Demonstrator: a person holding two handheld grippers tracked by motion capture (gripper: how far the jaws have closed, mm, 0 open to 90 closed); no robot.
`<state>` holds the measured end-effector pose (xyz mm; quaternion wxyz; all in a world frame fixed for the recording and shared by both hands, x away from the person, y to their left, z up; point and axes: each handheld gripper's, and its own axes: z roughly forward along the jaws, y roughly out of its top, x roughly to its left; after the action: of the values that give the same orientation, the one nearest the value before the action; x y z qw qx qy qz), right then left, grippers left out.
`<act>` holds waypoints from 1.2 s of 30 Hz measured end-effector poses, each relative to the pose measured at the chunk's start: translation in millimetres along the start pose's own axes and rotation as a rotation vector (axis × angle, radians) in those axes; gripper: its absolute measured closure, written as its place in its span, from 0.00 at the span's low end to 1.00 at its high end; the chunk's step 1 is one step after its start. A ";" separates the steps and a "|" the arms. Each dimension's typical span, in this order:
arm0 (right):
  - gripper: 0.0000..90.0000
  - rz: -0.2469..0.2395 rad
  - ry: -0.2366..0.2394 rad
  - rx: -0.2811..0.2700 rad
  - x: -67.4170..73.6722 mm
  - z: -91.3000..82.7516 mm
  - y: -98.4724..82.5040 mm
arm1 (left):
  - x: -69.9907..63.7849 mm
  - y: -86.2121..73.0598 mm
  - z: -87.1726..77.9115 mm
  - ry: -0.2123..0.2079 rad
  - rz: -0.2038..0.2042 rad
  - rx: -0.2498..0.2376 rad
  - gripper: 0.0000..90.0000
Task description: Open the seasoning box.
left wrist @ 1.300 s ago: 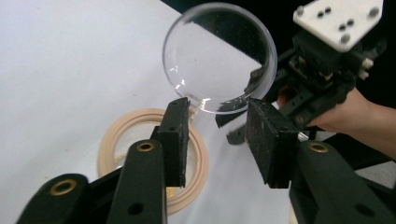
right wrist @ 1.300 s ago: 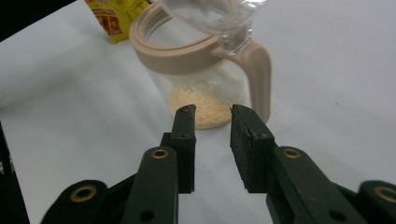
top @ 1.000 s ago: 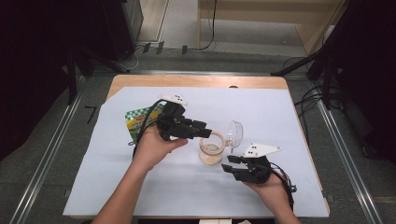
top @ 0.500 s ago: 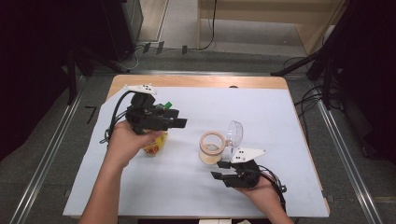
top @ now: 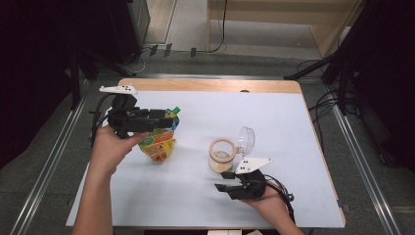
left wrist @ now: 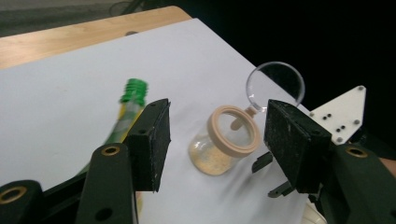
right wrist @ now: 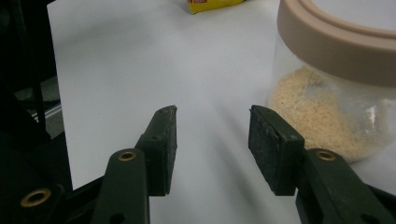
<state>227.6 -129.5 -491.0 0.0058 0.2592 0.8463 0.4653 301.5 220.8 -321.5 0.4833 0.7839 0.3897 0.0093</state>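
A clear jar (top: 221,155) with a beige rim stands mid-table with pale grains in its bottom. Its hinged clear lid (top: 247,139) stands open. At the left stands a colourful pouch (top: 159,144) with a green cap. My left gripper (top: 166,119) hovers over the pouch top. Its jaws have just been opening and are open, with nothing between them. In the left gripper view the pouch (left wrist: 125,119) sits outside the left jaw, beyond the left gripper (left wrist: 215,126). My right gripper (top: 222,181), in front of the jar, has just been opening and is empty. The jar (right wrist: 327,107) is to the right of the right gripper (right wrist: 212,119).
A white sheet (top: 293,122) covers the wooden table (top: 210,85). Metal rails run along both sides of the table, and cables lie on the floor behind it. The right gripper's white plate (left wrist: 343,114) is beyond the jar in the left gripper view.
My left gripper has swung left from the jar to a spot over the pouch. The right gripper has drawn back a little from the jar toward the front edge.
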 end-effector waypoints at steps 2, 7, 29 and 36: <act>0.56 -0.005 0.002 0.000 0.0 1.0 0.8 | 4.1 -1.9 -6.0 0.026 0.000 -0.006 0.46; 0.55 -0.019 0.004 0.004 -0.4 4.5 2.1 | 11.4 -7.1 -18.3 0.077 -0.009 -0.021 0.44; 0.55 -0.044 0.009 0.010 0.5 10.0 4.3 | 42.2 -33.6 -28.3 0.135 -0.060 -0.062 0.44; 0.55 -0.052 0.016 0.019 2.1 14.4 6.1 | 48.9 -45.3 -27.7 0.147 -0.075 -0.040 0.44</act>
<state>232.1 -114.6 -493.9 0.0088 0.2334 0.8573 0.4587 297.4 282.3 -359.1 0.4691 0.7560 0.4529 0.0563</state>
